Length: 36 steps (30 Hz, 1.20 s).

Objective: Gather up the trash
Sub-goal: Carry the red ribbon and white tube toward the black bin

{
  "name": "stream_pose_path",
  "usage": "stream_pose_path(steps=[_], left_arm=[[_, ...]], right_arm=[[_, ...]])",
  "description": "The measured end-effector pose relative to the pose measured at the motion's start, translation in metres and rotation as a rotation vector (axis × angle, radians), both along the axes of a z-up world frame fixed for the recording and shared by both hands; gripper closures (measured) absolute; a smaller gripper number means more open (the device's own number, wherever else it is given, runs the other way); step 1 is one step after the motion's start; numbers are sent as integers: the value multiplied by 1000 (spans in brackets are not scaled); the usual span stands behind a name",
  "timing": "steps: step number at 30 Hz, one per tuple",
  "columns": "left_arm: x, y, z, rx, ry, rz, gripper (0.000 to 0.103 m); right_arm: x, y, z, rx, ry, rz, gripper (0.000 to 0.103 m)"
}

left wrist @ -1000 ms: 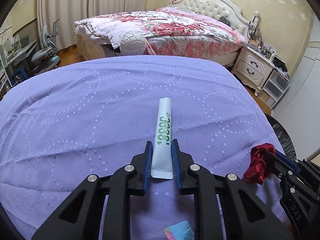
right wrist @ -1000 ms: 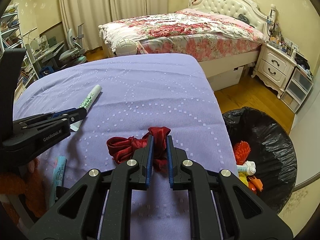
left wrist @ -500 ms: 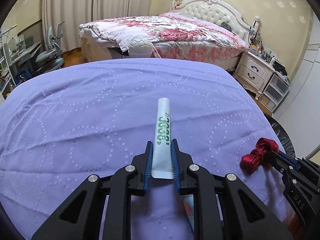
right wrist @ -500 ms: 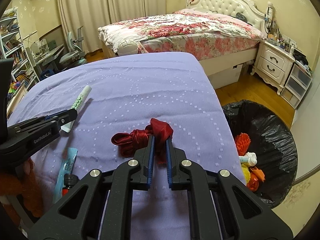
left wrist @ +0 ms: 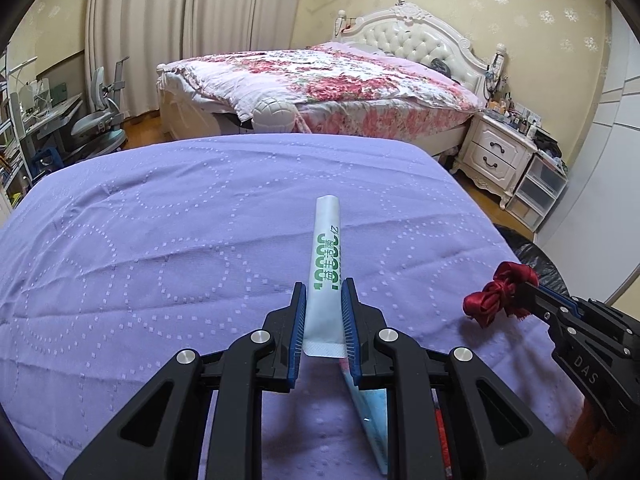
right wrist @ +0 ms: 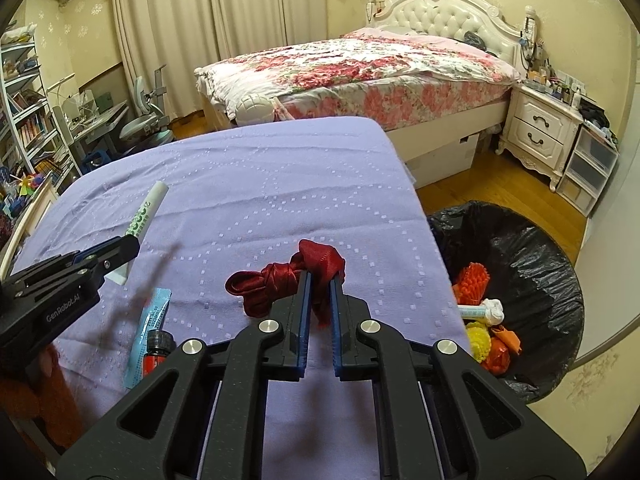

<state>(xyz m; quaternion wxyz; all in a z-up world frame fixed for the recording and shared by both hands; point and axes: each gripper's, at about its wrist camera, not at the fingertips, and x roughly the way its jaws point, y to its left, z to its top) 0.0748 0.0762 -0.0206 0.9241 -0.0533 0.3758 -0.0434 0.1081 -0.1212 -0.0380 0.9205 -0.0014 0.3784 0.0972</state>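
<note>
A purple cloth (right wrist: 248, 184) covers the table, with a black trash bag (right wrist: 532, 248) on the floor to its right, already holding scraps. The right gripper (right wrist: 319, 284) is clenched on a red ribbon (right wrist: 280, 280) near the table's right edge. The left gripper (left wrist: 323, 308) grips a white tube (left wrist: 325, 264) — lifted, pointing away. A blue sachet (right wrist: 150, 332) lies near the front, a small red bottle (right wrist: 156, 350) beside it.

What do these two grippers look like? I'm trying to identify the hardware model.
Both are matte black plastic with triangular cut-outs in the linkage arms and silver pivot bolts. The jaws carry blue ribbed pads. The left gripper shows white "GenRobot.AI" lettering on its side in the right wrist view; the right gripper shows "DAS" in the left wrist view. No cables or sleeves show.
</note>
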Motion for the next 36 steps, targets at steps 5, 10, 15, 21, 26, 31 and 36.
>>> stream_pose_path(steps=[5,10,15,21,26,31,36], left_arm=[[-3,-19,9,-6,-27,-35,84],[-2,-49,15,-11,-44,-89,84],[2,-82,17,-12,-53,-148,84],[11,-122,16,-6,-54,-208,84],[23,-150,11,9,-49,-243,84],[34,-174,7,22,-41,-272,84],[44,-197,0,48,-33,-306,84]], right_arm=[[-5,-16,8,-2,-26,-41,94],[-5,-45,14,-10,-43,-113,94],[-4,-76,15,-24,-49,-189,94],[1,-108,13,-47,-57,-266,94],[9,-131,8,-47,-45,-316,94],[16,-147,2,-41,-37,-353,94],[21,-158,-4,-26,-24,-371,94]])
